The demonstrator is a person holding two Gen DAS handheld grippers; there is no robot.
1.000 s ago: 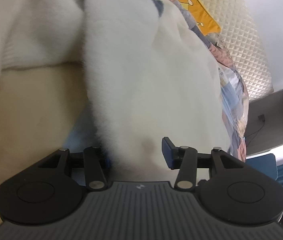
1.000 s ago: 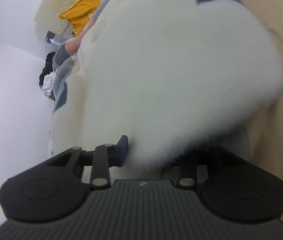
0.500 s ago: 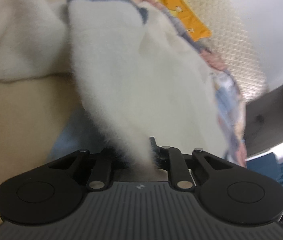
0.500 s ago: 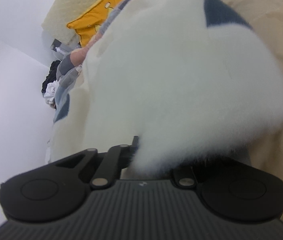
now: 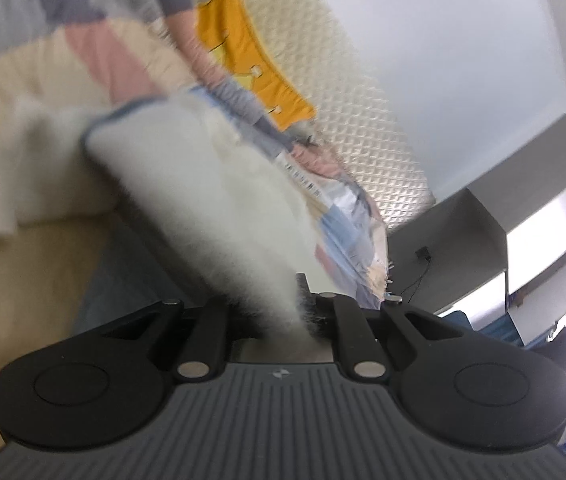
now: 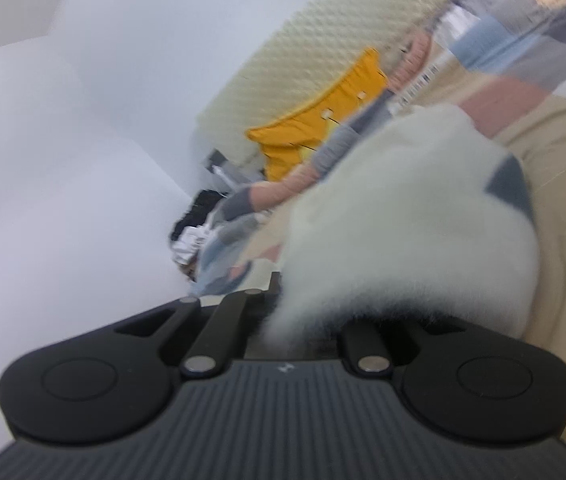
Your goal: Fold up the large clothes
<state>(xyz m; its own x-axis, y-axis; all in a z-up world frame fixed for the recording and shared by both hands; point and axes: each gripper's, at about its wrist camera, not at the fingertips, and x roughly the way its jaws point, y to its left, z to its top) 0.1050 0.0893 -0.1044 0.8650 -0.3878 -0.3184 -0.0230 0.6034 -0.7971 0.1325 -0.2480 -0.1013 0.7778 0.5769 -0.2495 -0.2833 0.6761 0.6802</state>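
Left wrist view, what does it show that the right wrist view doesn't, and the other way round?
Only the left wrist view shows the grey cabinet with a cable and the left gripper, shut on the fluffy white garment. Only the right wrist view shows a dark clothes pile by the wall and the right gripper. Both show that garment, clamped in shut jaws, the yellow garment, patchwork quilt and beige bedding.
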